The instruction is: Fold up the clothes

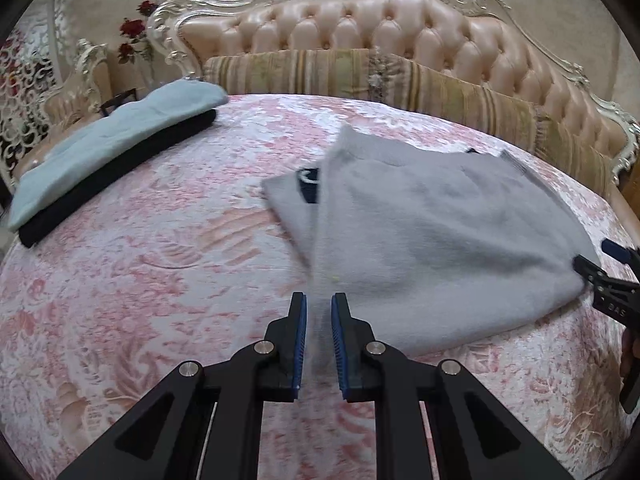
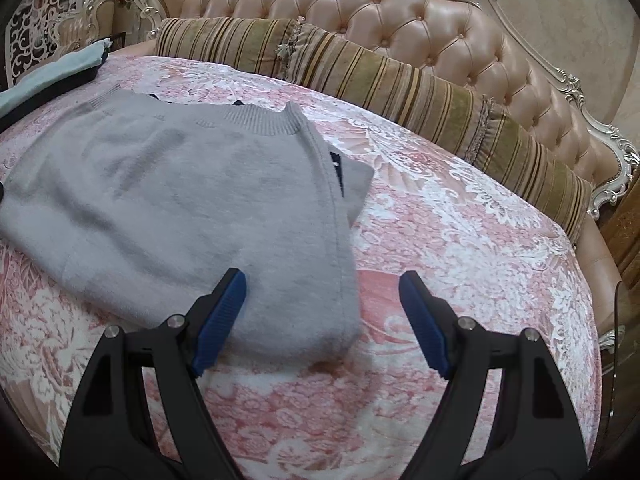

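grey sweater (image 1: 432,240) is lying half folded on the pink bed cover (image 1: 160,280). left gripper (image 1: 319,312) is clenched on a blurry strip of its fabric, right gripper (image 2: 322,300) hangs released over the near corner, pads not pressing it. folded pile (image 1: 108,168) sits off left.

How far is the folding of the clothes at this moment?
Done: a light blue garment lies folded on a black garment at the far side of the bed. In hand: the left hand-held gripper pinches a fold of the grey sweater, one side already turned over. The right hand-held gripper is open over its corner. Left: finish folding and probably stack it.
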{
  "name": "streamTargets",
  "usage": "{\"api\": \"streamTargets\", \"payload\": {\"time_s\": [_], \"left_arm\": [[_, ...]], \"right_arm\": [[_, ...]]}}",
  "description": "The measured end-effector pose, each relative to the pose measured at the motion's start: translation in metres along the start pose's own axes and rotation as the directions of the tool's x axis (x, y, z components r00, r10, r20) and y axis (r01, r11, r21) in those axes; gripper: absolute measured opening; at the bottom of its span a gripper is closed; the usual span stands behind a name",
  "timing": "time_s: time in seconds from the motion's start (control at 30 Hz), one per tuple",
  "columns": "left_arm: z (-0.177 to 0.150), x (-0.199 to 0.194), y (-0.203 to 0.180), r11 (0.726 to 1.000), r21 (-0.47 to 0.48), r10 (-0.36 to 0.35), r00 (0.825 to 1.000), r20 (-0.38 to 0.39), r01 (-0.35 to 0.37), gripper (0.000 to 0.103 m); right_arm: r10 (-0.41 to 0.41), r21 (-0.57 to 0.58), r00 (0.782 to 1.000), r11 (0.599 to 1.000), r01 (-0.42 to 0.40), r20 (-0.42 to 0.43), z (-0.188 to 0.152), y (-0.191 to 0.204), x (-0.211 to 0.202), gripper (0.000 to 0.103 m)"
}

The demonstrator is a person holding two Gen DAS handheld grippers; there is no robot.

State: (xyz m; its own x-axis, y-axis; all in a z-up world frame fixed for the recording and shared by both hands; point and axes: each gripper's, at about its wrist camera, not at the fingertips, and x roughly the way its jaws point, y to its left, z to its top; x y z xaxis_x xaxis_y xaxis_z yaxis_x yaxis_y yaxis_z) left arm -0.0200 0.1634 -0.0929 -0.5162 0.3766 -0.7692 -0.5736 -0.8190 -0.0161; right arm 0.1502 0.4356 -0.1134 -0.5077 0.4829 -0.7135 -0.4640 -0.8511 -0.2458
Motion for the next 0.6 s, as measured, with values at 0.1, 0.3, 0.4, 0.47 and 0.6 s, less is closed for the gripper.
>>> {"api": "streamTargets", "payload": {"time_s": [0.1,0.3,0.4,0.47,0.6], "left_arm": [[0.001,-0.004,0.009,1.0,-0.026,0.016,1.0,0.004,-0.015,0.014],[0.003,-0.017,0.013,0.999,-0.021,0.03,0.999,0.039,-0.029,0.024],[0.003,-0.029,0.005,0.999,0.014,0.035,0.995,0.09,-0.036,0.037],[0.002,-0.036,-0.004,0.999,0.035,0.021,0.995,0.101,-0.025,0.045],[0.0,-0.047,-0.021,0.998,0.05,-0.038,0.996,0.086,0.033,0.049]], "right_arm": [[-0.015,0.0,1.0,1.0,0.015,0.002,-0.001,-0.005,-0.004,0.08],[-0.046,0.008,0.999,0.999,0.046,0.004,-0.005,-0.019,-0.012,0.08],[-0.058,0.02,0.998,0.998,0.058,0.007,-0.008,-0.027,-0.018,0.08],[-0.059,0.033,0.998,0.998,0.058,0.012,-0.009,-0.032,-0.023,0.08],[-0.056,0.038,0.998,0.998,0.055,0.022,-0.012,-0.037,-0.032,0.08]]}}
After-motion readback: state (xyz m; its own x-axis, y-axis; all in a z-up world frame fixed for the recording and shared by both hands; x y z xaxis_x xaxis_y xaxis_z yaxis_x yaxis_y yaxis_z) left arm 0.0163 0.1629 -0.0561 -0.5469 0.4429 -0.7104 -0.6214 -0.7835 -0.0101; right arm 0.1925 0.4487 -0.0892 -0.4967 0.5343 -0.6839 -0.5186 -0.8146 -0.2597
